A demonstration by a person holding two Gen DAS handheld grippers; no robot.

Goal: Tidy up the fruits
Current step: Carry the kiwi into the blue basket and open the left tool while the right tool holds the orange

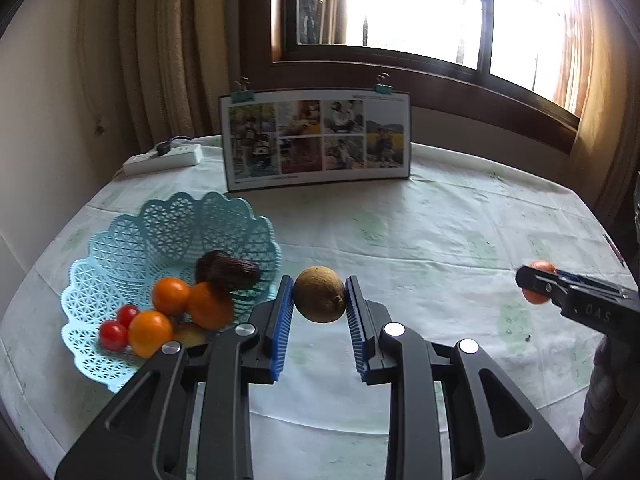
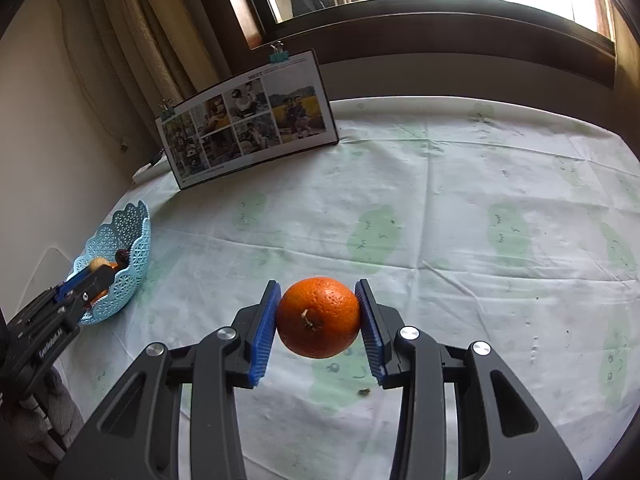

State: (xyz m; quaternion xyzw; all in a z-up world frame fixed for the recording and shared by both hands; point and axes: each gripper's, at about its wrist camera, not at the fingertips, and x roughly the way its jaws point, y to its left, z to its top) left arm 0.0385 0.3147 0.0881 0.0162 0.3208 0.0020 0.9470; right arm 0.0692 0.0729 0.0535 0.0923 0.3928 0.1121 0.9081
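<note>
Left claw (image 1: 320,300): closed on a brown-green kiwi (image 1: 320,299), pinched between the blue pads, lifted just beside the basket's right edge
Right claw (image 2: 319,318): clamped on an orange (image 2: 319,317), held above the tabletop (image 2: 440,208), well apart from the basket
Basket (image 1: 100,280): pale blue lattice bowl on the left of the tabletop, already holding small oranges (image 1: 170,295), cherry tomatoes (image 1: 113,335) and a dark brown fruit (image 1: 226,270)
Stage, as I judge it: both fruits carried, neither yet dropped in
Risk: the kiwi is gripped near the pad tips, so a tilt could let it roll out short of the rim
Risk: the heaped fruit near the front edge could be knocked out by a low release
Risk: both claws reaching the basket together could collide
</note>
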